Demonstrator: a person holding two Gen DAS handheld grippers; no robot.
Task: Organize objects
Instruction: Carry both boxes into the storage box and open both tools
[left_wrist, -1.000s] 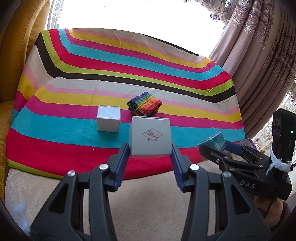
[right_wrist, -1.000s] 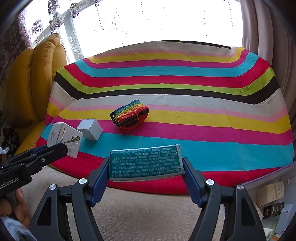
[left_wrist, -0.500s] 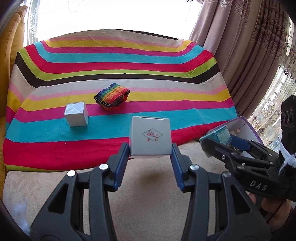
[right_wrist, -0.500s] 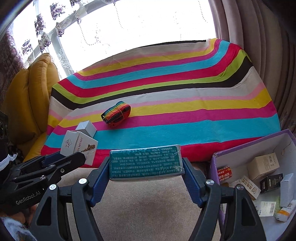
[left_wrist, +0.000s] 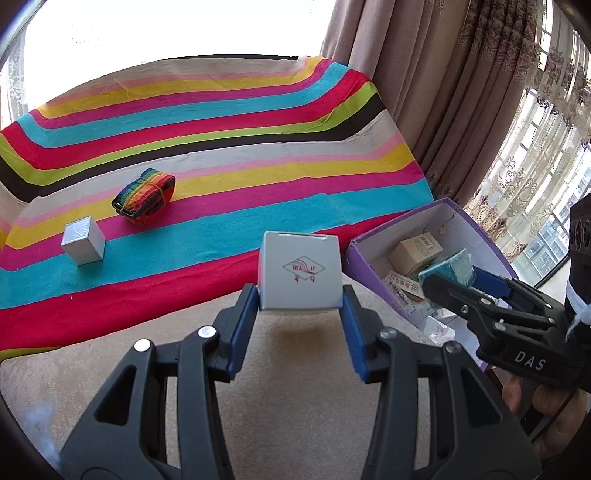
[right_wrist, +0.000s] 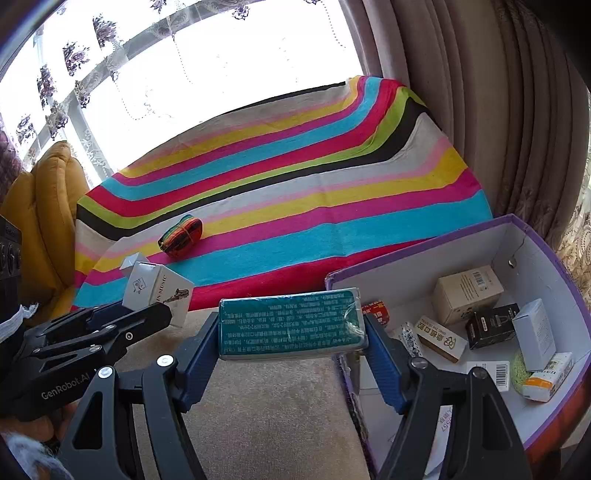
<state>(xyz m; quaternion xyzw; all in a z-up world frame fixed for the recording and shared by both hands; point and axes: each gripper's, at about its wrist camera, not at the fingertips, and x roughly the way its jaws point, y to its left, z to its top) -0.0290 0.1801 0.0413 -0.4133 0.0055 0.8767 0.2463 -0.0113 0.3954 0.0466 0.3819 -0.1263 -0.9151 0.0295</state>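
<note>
My left gripper (left_wrist: 300, 295) is shut on a white box (left_wrist: 299, 273) with a red diamond logo, held above the beige carpet. My right gripper (right_wrist: 291, 332) is shut on a teal packet (right_wrist: 291, 323) with small print, held at the near left corner of the purple storage box (right_wrist: 417, 258). The same purple storage box (left_wrist: 373, 240) shows at the right in the left wrist view, with the right gripper (left_wrist: 448, 271) and its teal packet (left_wrist: 447, 267) over it. On the striped cloth (left_wrist: 221, 221) lie a silver cube (left_wrist: 83, 240) and a rainbow strap roll (left_wrist: 144, 197).
The storage box holds several small cartons, among them a beige one (right_wrist: 467, 293) and a black one (right_wrist: 491, 325). Curtains (left_wrist: 443, 92) hang at the right behind it. A yellow cushion (right_wrist: 40, 221) stands left of the cloth. A hand (left_wrist: 543, 406) grips the right tool.
Both grippers have swung to the right with their loads, away from the striped cloth. The purple box has come into view. The silver cube and strap roll now lie further left.
</note>
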